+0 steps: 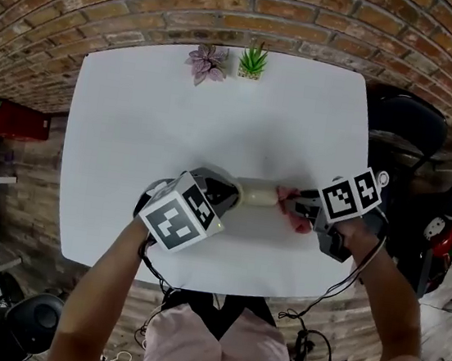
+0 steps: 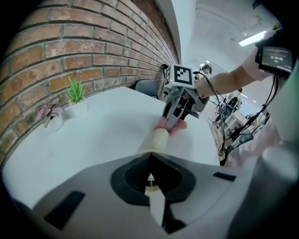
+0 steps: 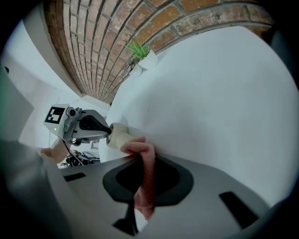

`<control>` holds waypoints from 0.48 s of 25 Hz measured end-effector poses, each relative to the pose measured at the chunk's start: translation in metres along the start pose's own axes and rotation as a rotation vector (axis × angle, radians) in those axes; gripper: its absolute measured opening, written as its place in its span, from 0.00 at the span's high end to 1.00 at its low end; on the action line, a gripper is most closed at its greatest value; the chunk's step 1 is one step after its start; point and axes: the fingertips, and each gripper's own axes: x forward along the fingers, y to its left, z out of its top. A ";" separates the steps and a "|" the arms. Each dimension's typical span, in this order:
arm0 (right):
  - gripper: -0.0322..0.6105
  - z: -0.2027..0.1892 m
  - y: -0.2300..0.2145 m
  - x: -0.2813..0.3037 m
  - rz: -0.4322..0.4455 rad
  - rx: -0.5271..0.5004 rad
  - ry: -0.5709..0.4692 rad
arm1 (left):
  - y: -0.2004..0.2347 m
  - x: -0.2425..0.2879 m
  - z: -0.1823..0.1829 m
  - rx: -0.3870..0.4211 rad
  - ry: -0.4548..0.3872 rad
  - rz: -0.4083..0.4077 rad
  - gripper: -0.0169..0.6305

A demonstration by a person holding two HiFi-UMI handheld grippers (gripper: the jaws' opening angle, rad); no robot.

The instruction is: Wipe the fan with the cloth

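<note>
**Cloth at one end of the fan, both claws gripping**

The fan point(image 1: 259, 194), a short cream cylinder, lies lengthwise left to right over the near middle of the white worktop point(image 1: 134, 122), between the two claws. Whether it touches the surface cannot be told.

The left claw point(image 1: 231, 193) is closed tight on the fan's left end, with cream showing between its dark jaws.

The right claw point(image 1: 290, 197) is clamped on the pink cloth point(image 3: 147, 168). The cloth runs as a strip up through the jaws and bunches against the fan's right end, touching it.

Both claws point downward toward the worktop, and their marker cubes face the head view.

At the far edge, well apart from the fan, a purple-leaved plant point(image 1: 207, 62) and a green plant point(image 1: 253, 61) stand side by side before the brick wall point(image 1: 233, 3).
</note>
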 end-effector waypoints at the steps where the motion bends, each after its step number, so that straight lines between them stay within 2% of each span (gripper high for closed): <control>1: 0.89 0.001 -0.001 0.000 -0.003 -0.011 0.005 | 0.000 0.000 0.000 0.002 0.004 -0.004 0.96; 12: 0.89 0.009 0.007 0.001 -0.024 -0.198 0.109 | -0.005 -0.004 0.004 0.014 0.004 -0.016 0.96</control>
